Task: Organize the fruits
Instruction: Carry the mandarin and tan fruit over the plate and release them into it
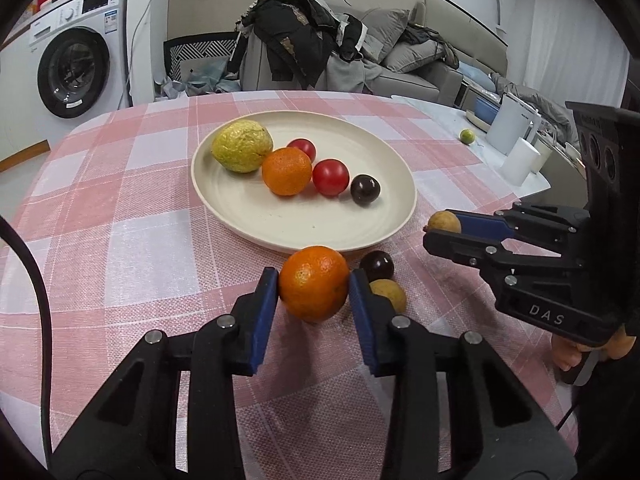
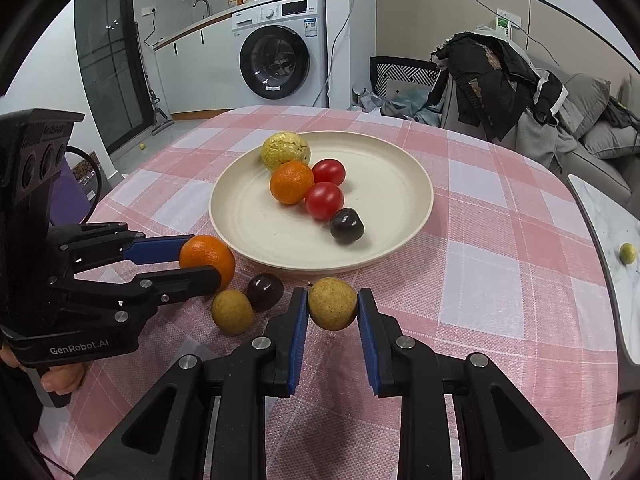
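A cream plate (image 1: 248,216) (image 2: 400,168) on the pink checked cloth holds a yellow-green fruit (image 1: 241,145), an orange (image 1: 287,171), two red tomatoes (image 1: 330,177) and a dark plum (image 1: 365,189). My left gripper (image 1: 314,285) (image 2: 200,258) is shut on a second orange (image 1: 313,283) (image 2: 208,258) just in front of the plate. My right gripper (image 2: 333,308) (image 1: 444,226) is shut on a small tan fruit (image 2: 332,309) (image 1: 443,221). Another tan fruit (image 2: 232,312) (image 1: 390,293) and a dark plum (image 2: 265,291) (image 1: 377,265) lie on the cloth between the grippers.
A small green fruit (image 2: 627,253) (image 1: 467,135) lies on a white marble surface to the right, near white containers (image 1: 520,160). A clothes-covered chair (image 2: 492,80), a sofa and a washing machine (image 2: 280,48) stand beyond the table.
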The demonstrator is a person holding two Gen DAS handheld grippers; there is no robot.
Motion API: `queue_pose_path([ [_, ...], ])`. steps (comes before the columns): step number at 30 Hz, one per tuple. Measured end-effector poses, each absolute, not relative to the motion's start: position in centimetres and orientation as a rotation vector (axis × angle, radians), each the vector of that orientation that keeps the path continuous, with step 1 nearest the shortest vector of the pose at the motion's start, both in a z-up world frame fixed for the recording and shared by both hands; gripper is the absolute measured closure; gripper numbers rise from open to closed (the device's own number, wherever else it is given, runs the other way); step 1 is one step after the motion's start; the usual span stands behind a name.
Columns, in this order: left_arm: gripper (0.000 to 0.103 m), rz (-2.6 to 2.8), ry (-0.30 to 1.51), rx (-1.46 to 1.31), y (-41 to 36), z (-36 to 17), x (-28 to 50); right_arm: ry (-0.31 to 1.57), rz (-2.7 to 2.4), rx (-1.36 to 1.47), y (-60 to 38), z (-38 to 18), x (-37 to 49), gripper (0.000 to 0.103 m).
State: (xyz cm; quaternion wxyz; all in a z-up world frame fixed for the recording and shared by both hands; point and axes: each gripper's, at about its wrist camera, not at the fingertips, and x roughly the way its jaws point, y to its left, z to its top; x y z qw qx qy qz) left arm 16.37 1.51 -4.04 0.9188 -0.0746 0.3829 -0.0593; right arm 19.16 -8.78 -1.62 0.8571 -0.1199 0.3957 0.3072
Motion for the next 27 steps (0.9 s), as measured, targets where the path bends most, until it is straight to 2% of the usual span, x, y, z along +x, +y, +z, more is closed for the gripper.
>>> queue_pose_path([
  [18, 0.07, -0.039, 0.654, -0.122, 2.9, 0.3, 14.7, 0.702, 0.622, -0.165, -9.9, 1.5, 19.0, 0.077],
  [27, 0.07, -0.027, 0.657, -0.11, 2.2, 0.6, 16.3, 0.671, 0.609, -0.139, -10.2, 2.9, 20.6, 0.077],
])
